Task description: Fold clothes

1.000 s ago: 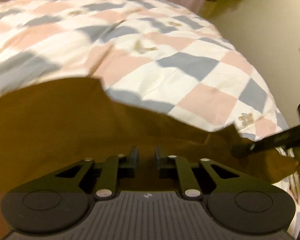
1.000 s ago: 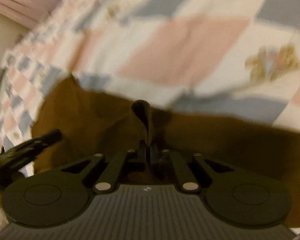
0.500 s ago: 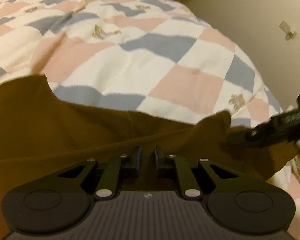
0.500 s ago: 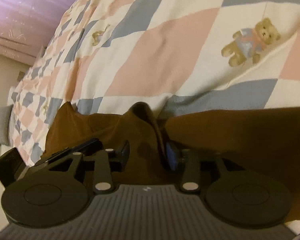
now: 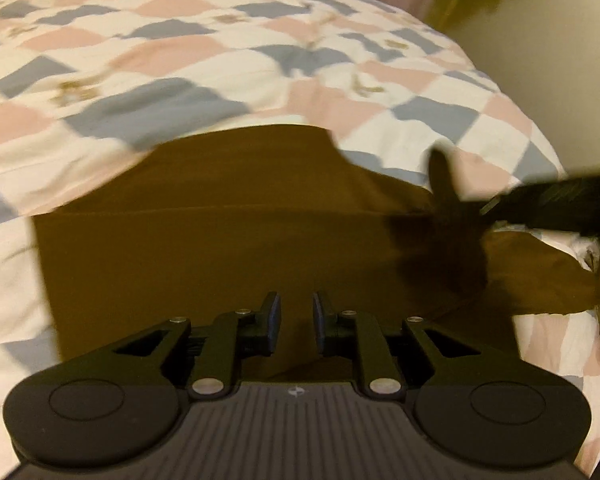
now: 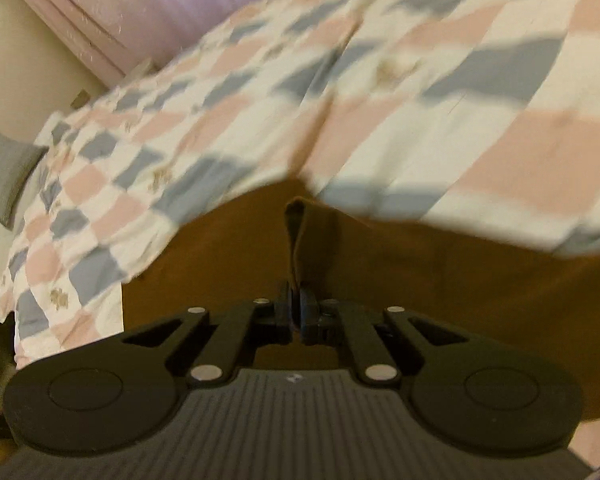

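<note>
Garment: a brown garment point(image 5: 228, 248) lies spread on the bed, with a straight fold line across it in the left wrist view; the picture is blurred.
Right gripper: the right gripper point(image 6: 296, 312) has its fingers pressed together on a raised pinch of the brown cloth, which stands up in a narrow ridge just ahead of the fingertips.
Left gripper: the left gripper point(image 5: 296, 320) hovers over the garment with a gap between its fingers and nothing clamped.
Bed: a quilt point(image 5: 228, 64) checked in pink, grey and white covers the bed.
Surroundings: a grey pillow point(image 6: 4, 176) at the far left edge; a lilac curtain point(image 6: 148, 4) behind.
</note>
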Demonstrator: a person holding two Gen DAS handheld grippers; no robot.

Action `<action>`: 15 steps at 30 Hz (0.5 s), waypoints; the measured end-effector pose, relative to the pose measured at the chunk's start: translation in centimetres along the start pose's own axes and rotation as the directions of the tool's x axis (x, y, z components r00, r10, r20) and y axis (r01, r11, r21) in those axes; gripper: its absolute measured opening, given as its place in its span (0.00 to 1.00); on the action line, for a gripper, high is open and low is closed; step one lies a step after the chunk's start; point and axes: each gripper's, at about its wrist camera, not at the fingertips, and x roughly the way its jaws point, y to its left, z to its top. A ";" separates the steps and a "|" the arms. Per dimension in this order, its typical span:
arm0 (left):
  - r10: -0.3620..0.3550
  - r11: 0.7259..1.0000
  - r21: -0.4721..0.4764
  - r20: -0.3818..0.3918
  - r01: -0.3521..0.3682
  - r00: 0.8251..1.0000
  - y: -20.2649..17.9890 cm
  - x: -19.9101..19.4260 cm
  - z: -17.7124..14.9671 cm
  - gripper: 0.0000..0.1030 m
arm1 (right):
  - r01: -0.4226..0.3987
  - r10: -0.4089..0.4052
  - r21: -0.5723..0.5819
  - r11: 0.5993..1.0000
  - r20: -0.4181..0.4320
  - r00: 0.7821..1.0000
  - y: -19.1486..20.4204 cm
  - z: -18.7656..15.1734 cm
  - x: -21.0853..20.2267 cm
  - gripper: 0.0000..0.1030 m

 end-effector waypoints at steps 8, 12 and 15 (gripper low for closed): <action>-0.035 0.999 -0.006 -0.001 0.035 0.999 3.6 -1.1 -0.4 0.19 | 0.021 -0.021 0.043 0.999 -0.002 1.000 3.5 -2.9 4.9 0.10; -0.072 0.997 0.014 -0.014 0.072 0.997 3.8 -1.0 -0.8 0.19 | 0.006 0.000 0.100 0.995 -0.051 0.999 3.1 -3.4 4.1 0.47; -0.109 0.994 0.025 -0.013 0.109 0.994 3.5 -0.9 -0.5 0.20 | -0.030 0.027 0.095 0.995 0.029 0.999 2.5 -3.8 1.8 0.55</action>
